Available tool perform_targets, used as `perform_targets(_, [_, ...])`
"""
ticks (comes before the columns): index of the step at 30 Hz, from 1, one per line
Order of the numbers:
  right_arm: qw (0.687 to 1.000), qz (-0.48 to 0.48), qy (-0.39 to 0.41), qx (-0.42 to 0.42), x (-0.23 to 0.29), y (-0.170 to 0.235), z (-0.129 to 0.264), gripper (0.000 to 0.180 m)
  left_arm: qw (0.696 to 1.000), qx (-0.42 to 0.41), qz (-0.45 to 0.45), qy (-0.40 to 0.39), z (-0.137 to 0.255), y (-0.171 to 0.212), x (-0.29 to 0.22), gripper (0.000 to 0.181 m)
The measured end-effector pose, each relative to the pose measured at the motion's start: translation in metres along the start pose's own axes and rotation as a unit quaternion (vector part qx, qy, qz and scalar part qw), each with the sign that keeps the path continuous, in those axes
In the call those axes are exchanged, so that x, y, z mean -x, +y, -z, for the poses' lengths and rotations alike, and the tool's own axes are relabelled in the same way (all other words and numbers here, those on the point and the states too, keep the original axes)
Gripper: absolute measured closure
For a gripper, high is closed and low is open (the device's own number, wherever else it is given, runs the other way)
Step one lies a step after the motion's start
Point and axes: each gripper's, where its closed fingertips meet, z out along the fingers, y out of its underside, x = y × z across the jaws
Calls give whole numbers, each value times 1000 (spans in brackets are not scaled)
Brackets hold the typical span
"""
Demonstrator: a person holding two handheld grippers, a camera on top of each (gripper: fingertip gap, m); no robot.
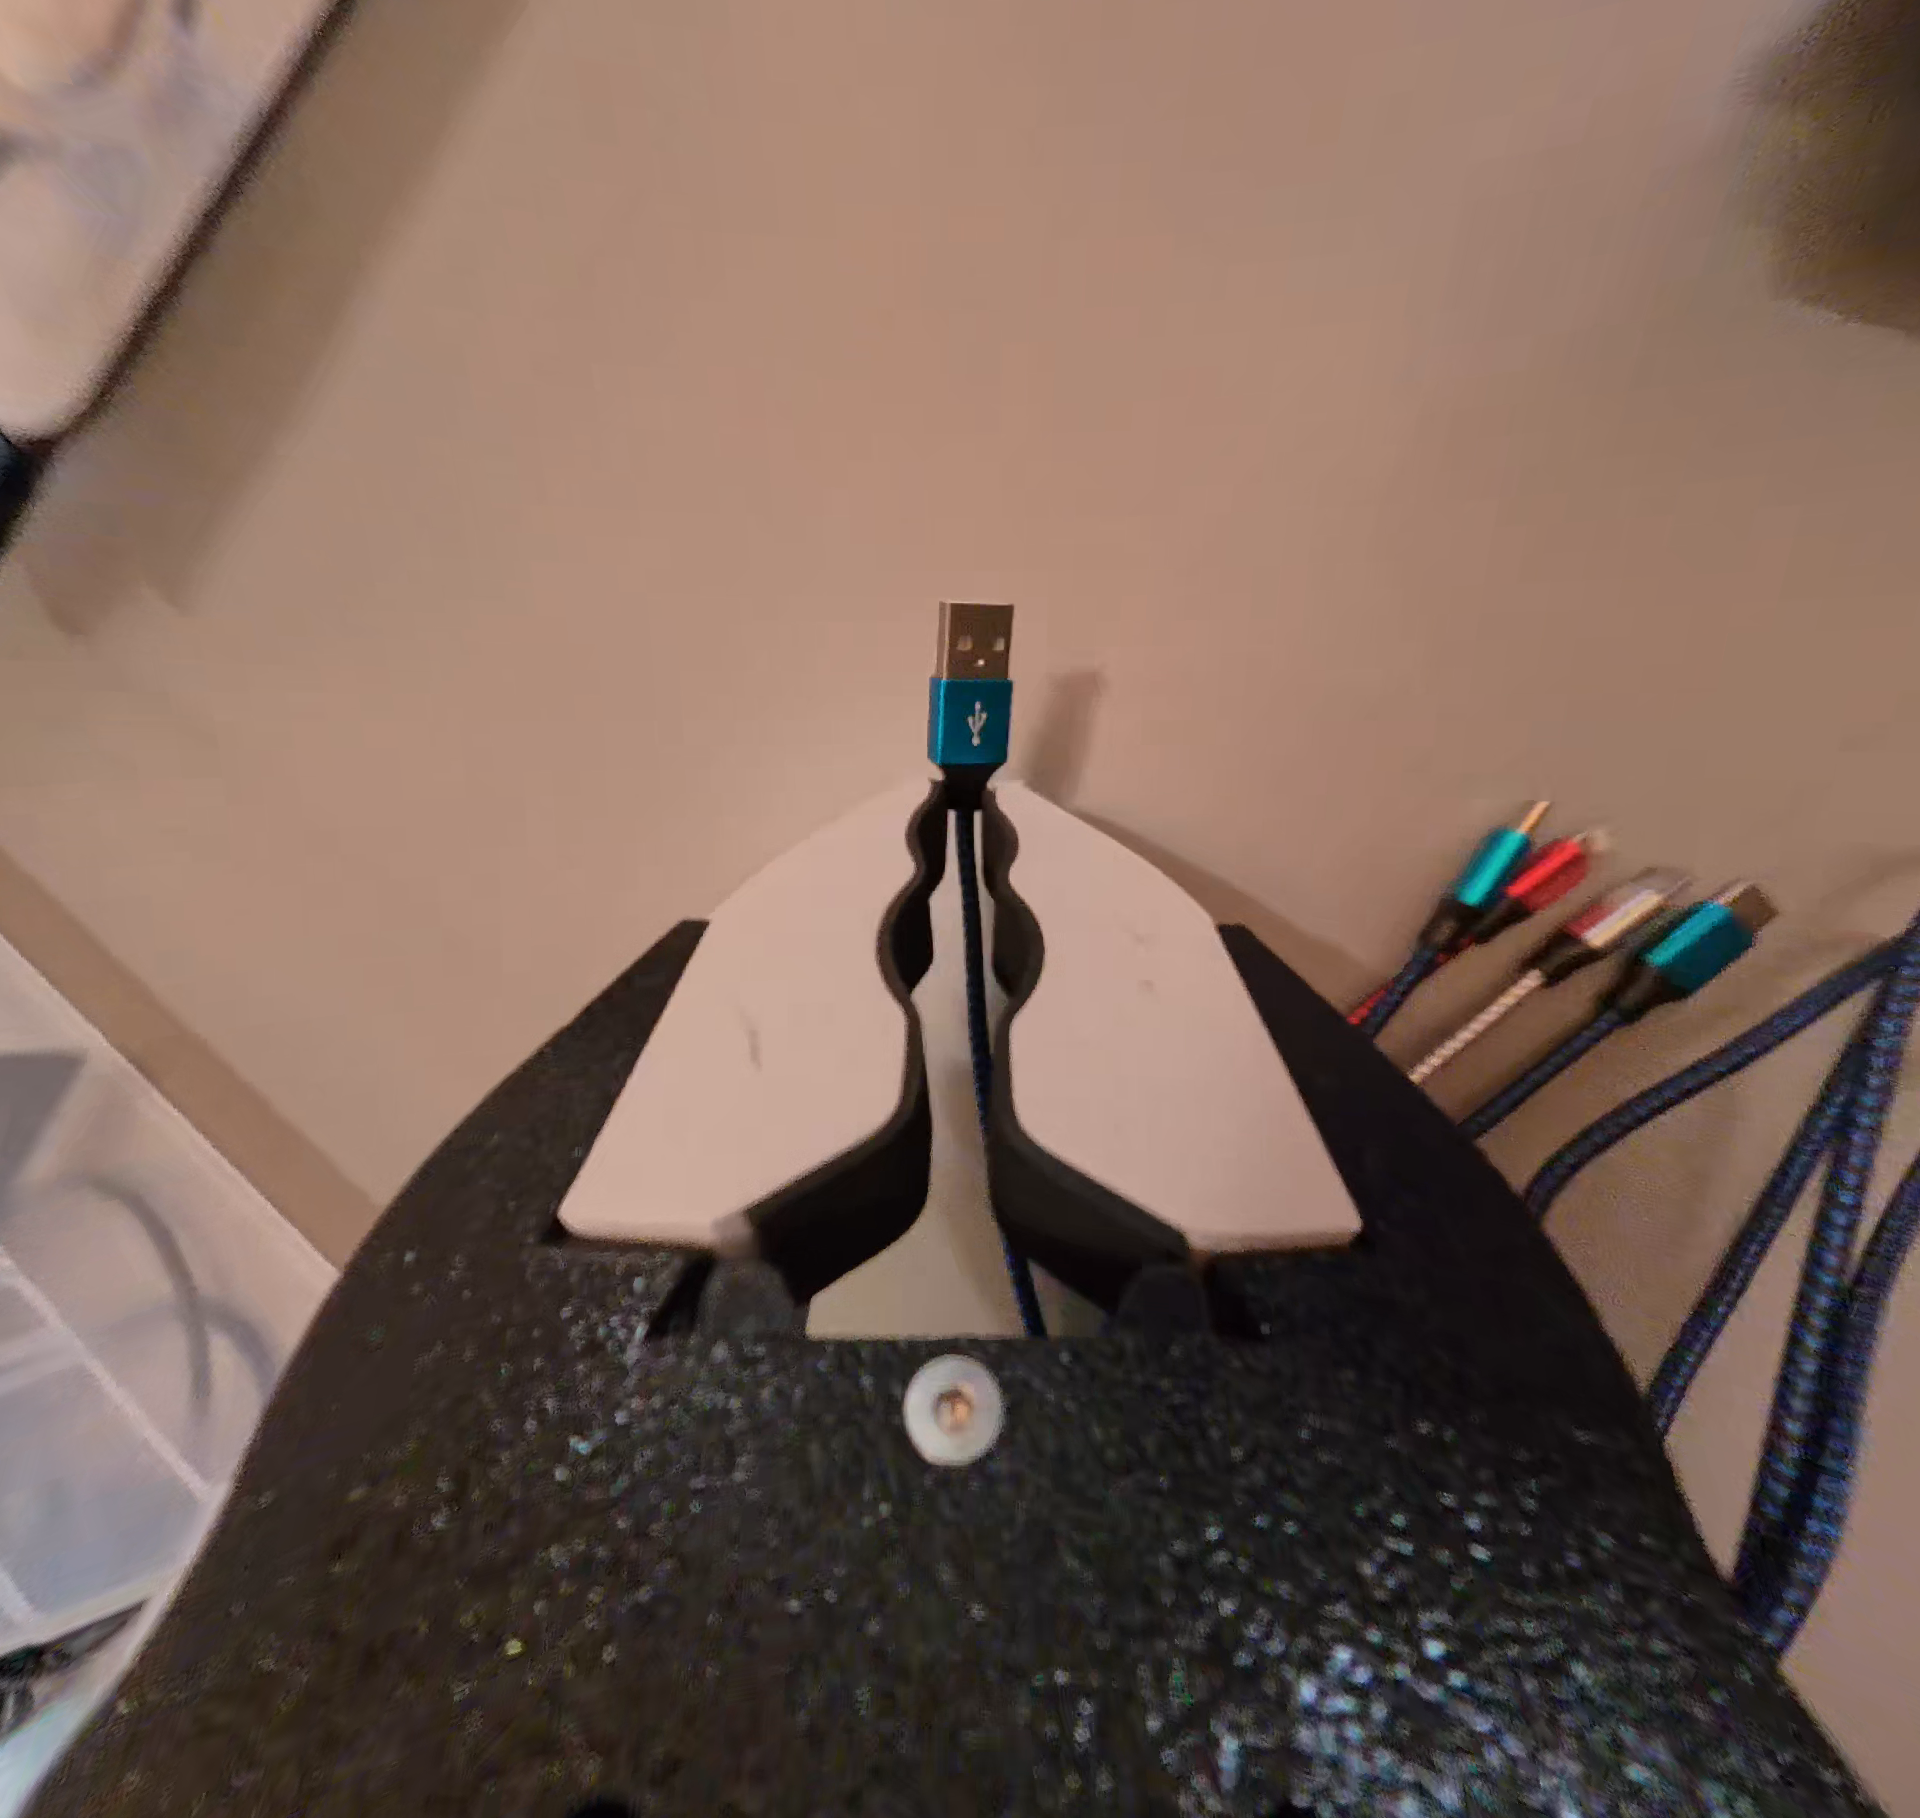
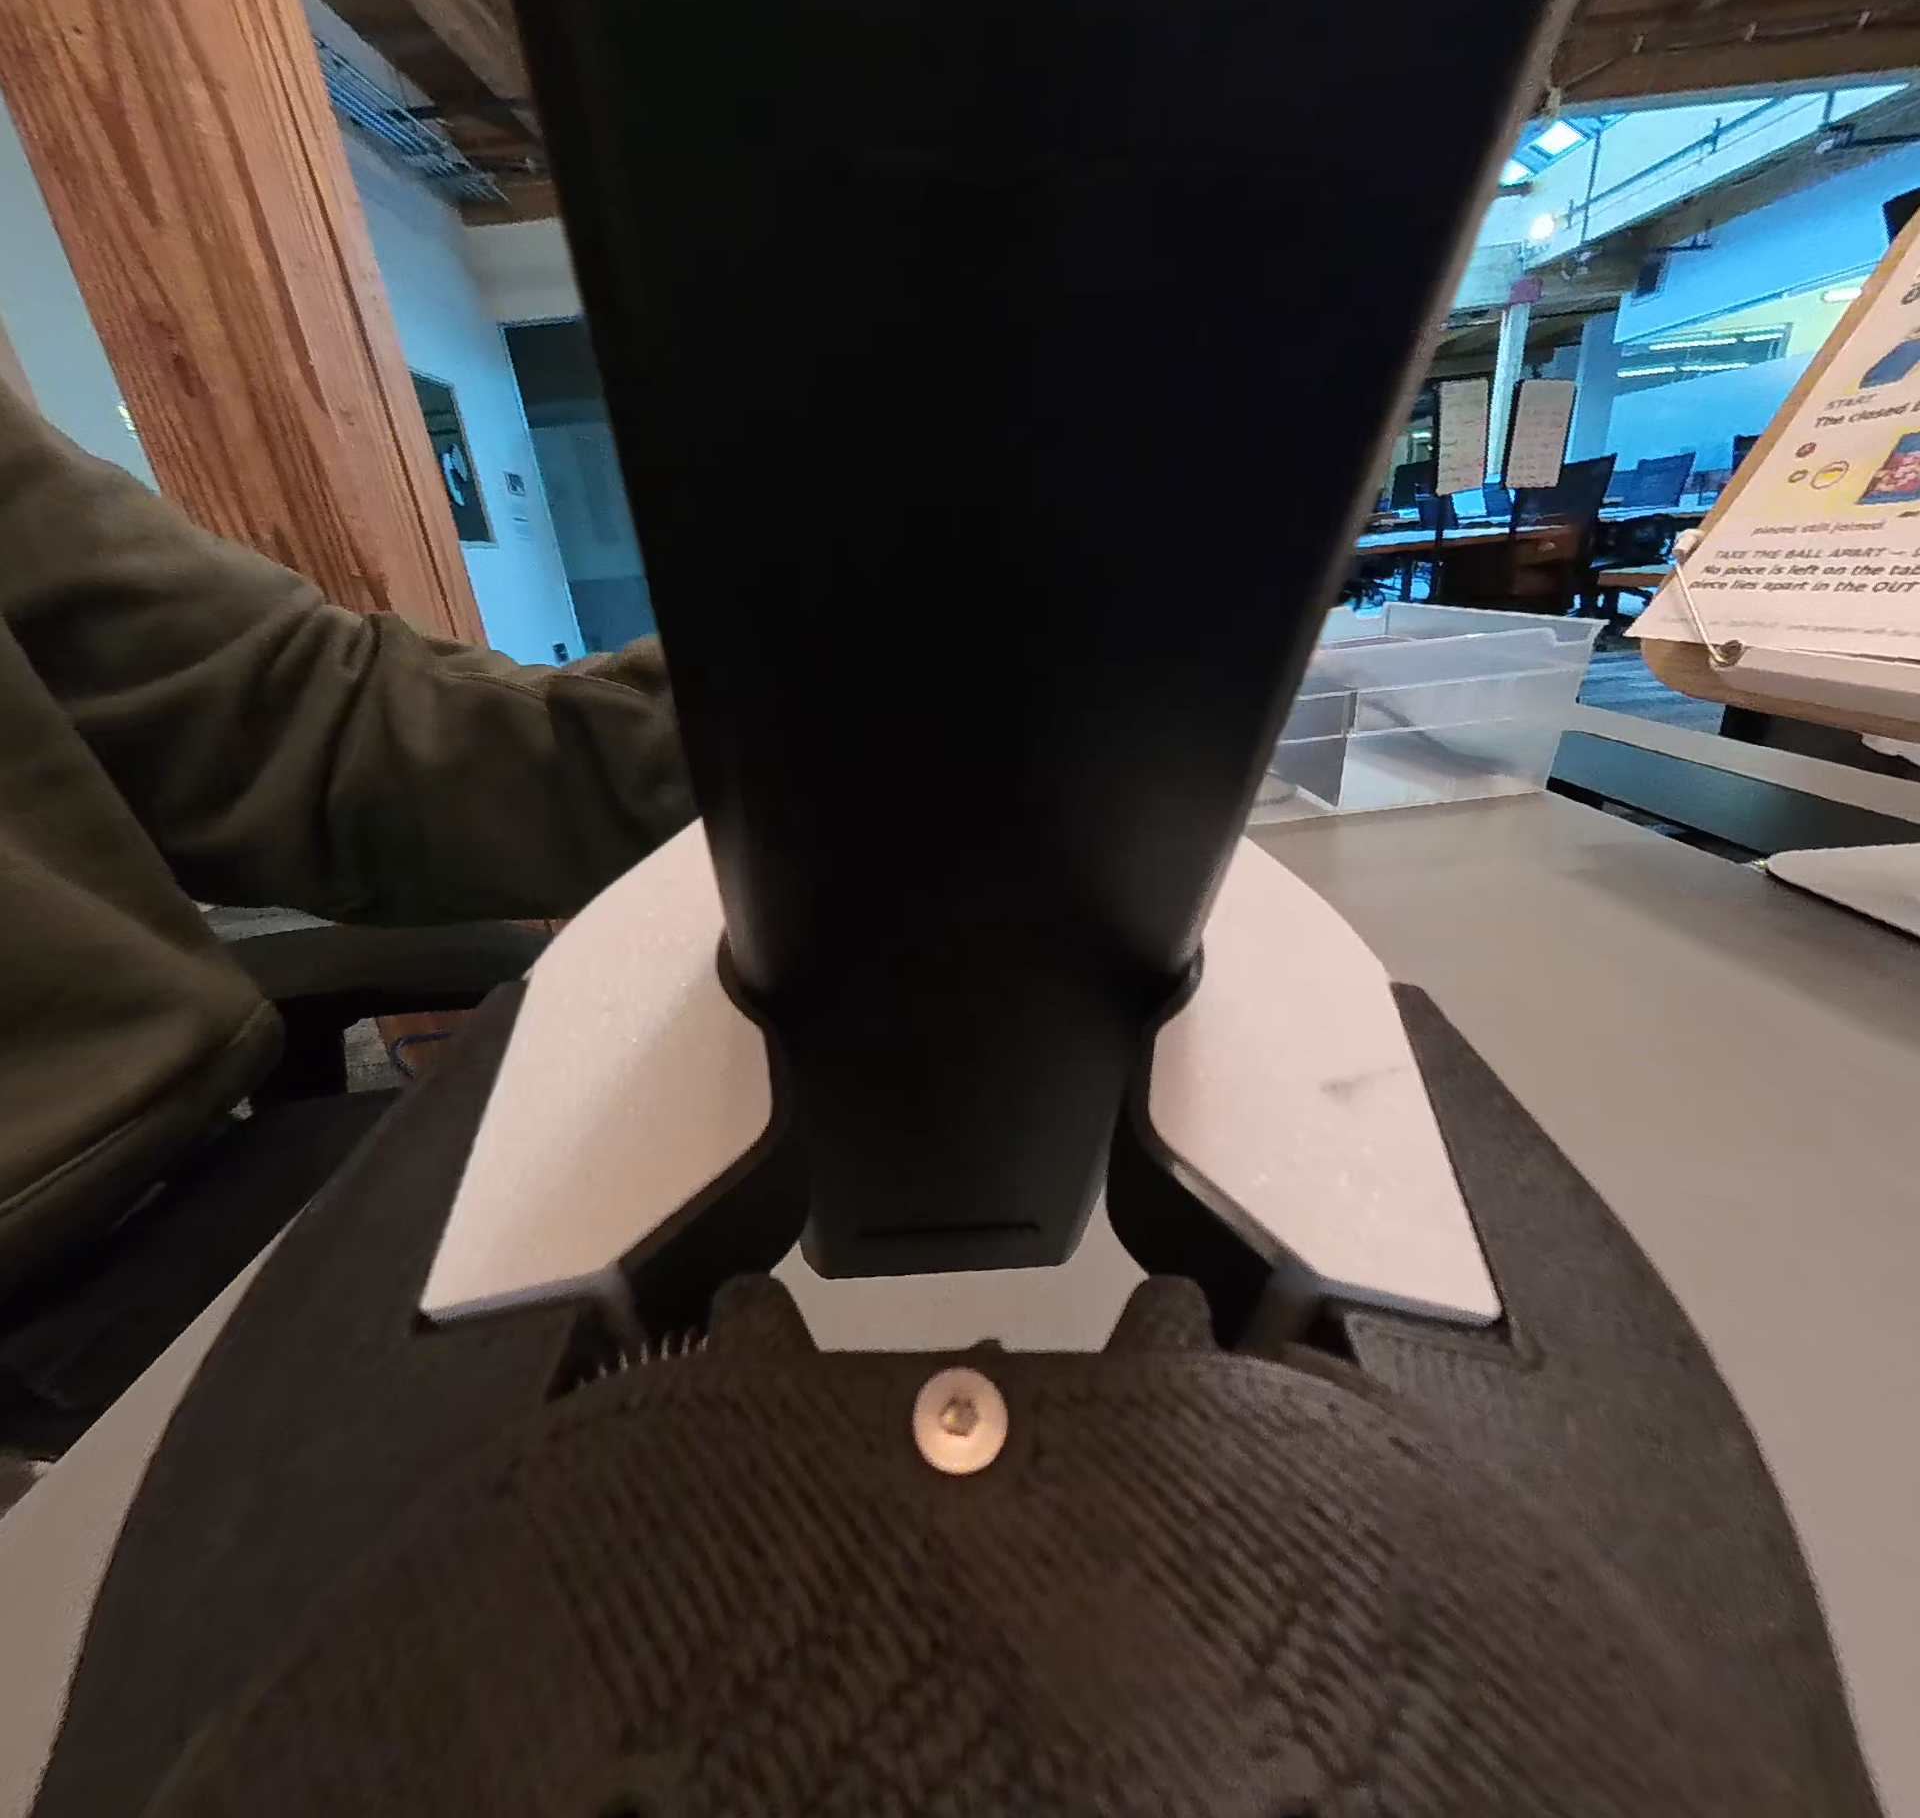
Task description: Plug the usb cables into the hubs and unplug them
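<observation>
In the left wrist view my left gripper (image 1: 966,786) is shut on a blue braided USB cable (image 1: 982,1041) just behind its plug. The teal-sleeved USB-A plug (image 1: 971,688) sticks out past the fingertips, metal end forward, above the beige table (image 1: 1039,366). In the right wrist view my right gripper (image 2: 961,968) is shut on a black hub (image 2: 987,521), a long flat body that fills the middle of the view and points away from me. A narrow slot (image 2: 951,1230) shows on its near end. The plug and hub are not seen together.
Several loose cable ends (image 1: 1590,921) with teal, red and silver plugs lie on the table at the right, their braided cords (image 1: 1829,1249) trailing toward me. A clear plastic bin (image 2: 1455,719) stands beyond the hub. A person's olive sleeve (image 2: 260,729) is at left, an instruction board (image 2: 1829,480) at right.
</observation>
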Motion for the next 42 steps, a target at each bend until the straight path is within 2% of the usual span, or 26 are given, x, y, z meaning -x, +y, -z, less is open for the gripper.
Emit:
perform_targets(1, [1000,0,4,3,-1,1,-1,106,1000,-21,-9,-2,4,-9,-3,176])
perform_targets(4, [1000,-4,16,9,-5,2,-2,106,996,-74,-42,-37,16,-32,-3,176])
perform_targets(9, [999,-17,40,-4,-13,-1,1,106,976,-90,-83,-180,39,-46,39,176])
perform_targets(15, [999,-25,42,-3,-15,0,1,106,941,-139,-66,-301,112,-79,98,176])
perform_targets(17, [999,-23,43,1,-15,1,0,106,923,-152,-66,-348,141,-89,115,175])
perform_targets(21, [999,-20,46,6,-15,2,-1,106,853,-179,-71,-485,216,-103,141,176])
perform_targets(22, [999,-19,47,6,-15,2,-1,106,847,-186,-73,-492,225,-105,138,176])
perform_targets(24, [998,-21,53,5,-17,2,0,106,883,-193,-90,-419,205,-106,115,176])
perform_targets(27, [998,-23,61,3,-20,1,0,106,929,-164,-156,-292,142,-85,62,176])
perform_targets(31, [998,-19,62,11,-19,3,-1,106,957,-85,-225,-164,58,-34,8,176])
perform_targets(34, [998,-13,61,16,-18,4,-3,102,974,-33,-213,-65,15,-6,-17,176])
perform_targets(38, [998,-14,61,14,-18,4,-2,103,986,12,-132,101,-5,11,-47,176])
perform_targets(42, [998,-20,57,19,-18,5,-3,103,982,26,-92,161,-12,11,-46,175])
